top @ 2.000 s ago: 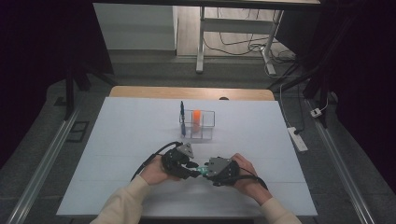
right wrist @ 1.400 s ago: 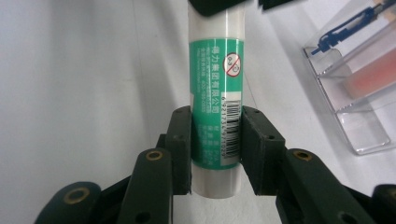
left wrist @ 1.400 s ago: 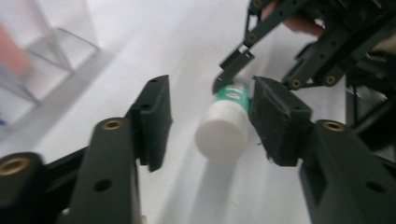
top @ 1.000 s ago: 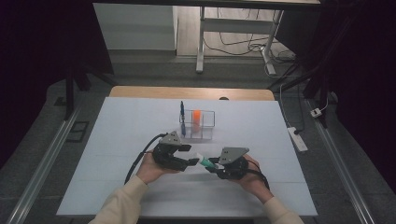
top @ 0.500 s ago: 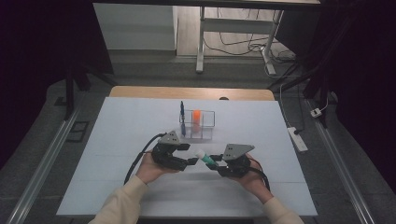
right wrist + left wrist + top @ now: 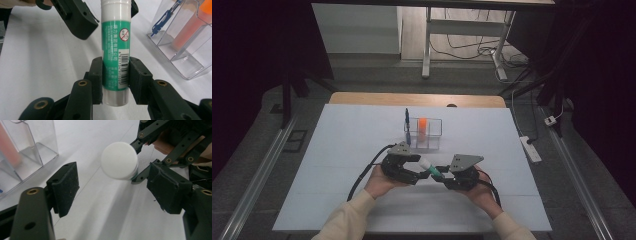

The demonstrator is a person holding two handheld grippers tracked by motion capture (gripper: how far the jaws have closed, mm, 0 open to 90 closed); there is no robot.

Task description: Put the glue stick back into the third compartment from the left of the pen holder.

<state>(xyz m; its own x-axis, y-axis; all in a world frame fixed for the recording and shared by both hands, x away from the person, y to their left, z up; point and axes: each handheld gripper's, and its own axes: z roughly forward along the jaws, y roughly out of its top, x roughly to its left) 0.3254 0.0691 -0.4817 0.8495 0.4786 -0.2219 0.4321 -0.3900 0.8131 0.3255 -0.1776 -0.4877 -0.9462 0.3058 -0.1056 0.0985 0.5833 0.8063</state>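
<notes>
Glue stick (image 6: 115, 53): clamped in your right hand-held gripper (image 6: 115, 80); left hand-held gripper (image 6: 112, 187), jaws just opening, cap end between them untouched — withdraw it toward 9 o'clock.

One white-capped glue stick with a green label (image 6: 115, 50) is counted near the middle of the white table (image 6: 337, 150), and two black two-jaw grippers are counted there, a left gripper (image 6: 418, 172) and a right gripper (image 6: 441, 173), each borne by one of two hands. One clear plastic compartmented holder (image 6: 432, 135) is seen farther off at the table's centre, and in it one orange marker (image 6: 423, 127) and one blue pen (image 6: 407, 125) are counted. One white power strip (image 6: 530, 148) is counted on the floor to the right of the table.
</notes>
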